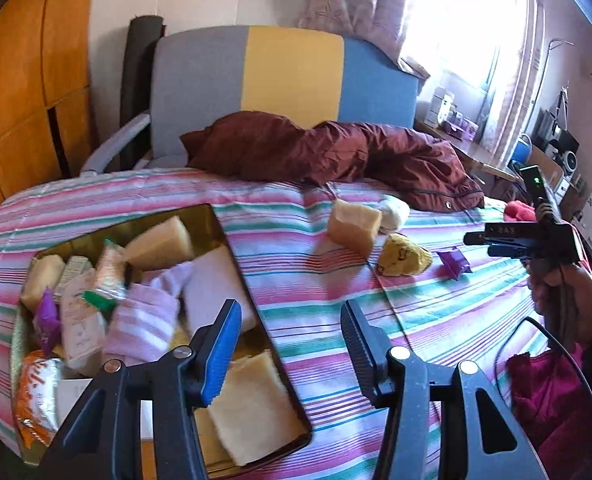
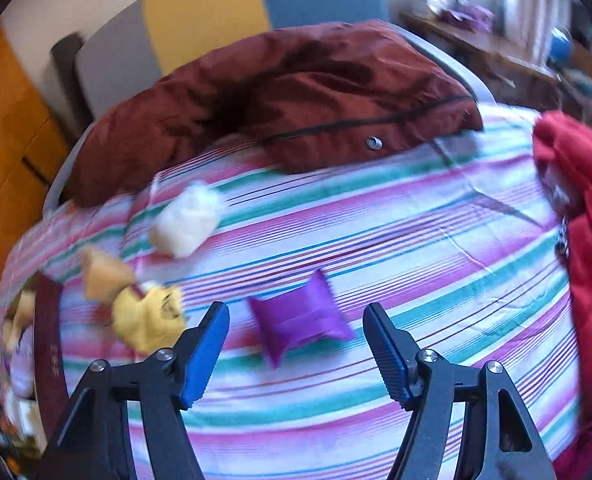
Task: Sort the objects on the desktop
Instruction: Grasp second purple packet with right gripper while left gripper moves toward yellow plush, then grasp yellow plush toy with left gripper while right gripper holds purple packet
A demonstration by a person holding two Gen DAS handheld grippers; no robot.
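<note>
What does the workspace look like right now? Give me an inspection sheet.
Surface: striped bedspread, wrinkled.
Job's things: box part filled with sponges and packets; loose on the cover are a tan sponge, white lump, yellow toy, purple packet.
Clutter: maroon jacket, red cloth.
Grippers: left tongs open, empty, beside the box; right tongs open, empty, over the purple packet.
Cables: black cable by the right hand.
Surroundings: chair, curtained window.
</note>
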